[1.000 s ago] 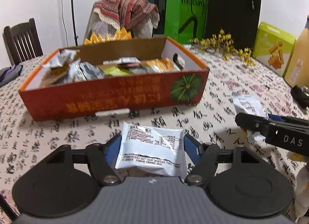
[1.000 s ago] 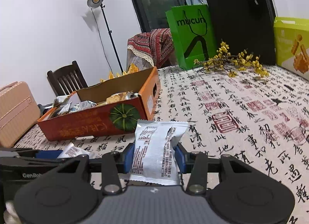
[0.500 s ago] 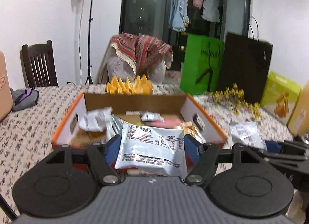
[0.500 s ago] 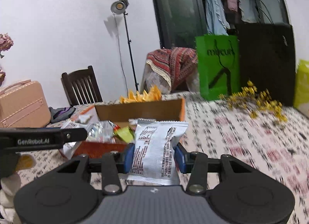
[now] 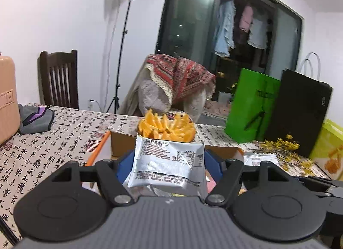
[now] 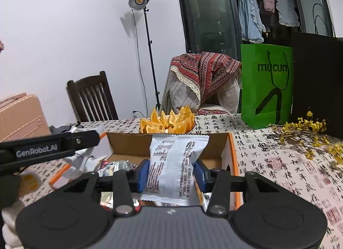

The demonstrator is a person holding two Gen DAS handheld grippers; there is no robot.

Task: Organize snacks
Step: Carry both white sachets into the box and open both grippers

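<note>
Silvery foil is filling the near field in both wrist views. The left gripper (image 5: 169, 163) is clamping a wide, crinkled snack packet (image 5: 168, 164) lying crosswise between its blue pads, the packet standing proud of the fingertips. The right gripper (image 6: 171, 172) is clamping a second packet (image 6: 174, 166) held upright and narrow, its crimped top edge rising above the pads. Both packets are hanging over a shallow cardboard box (image 6: 232, 161) with an orange rim and plain brown inner walls; loose wrappers are lying inside it. In the right view the left gripper's black arm is crossing the left side, above the box's near corner. Room is showing to the right of the box, where the printed tablecloth (image 6: 285, 163) is running bare up to a dry yellow sprig (image 6: 308, 131). Just behind the box, orange wedges (image 5: 166, 127) are sitting heaped. Farther back, a green paper bag (image 6: 267, 81) is standing upright at the table edge.
</note>
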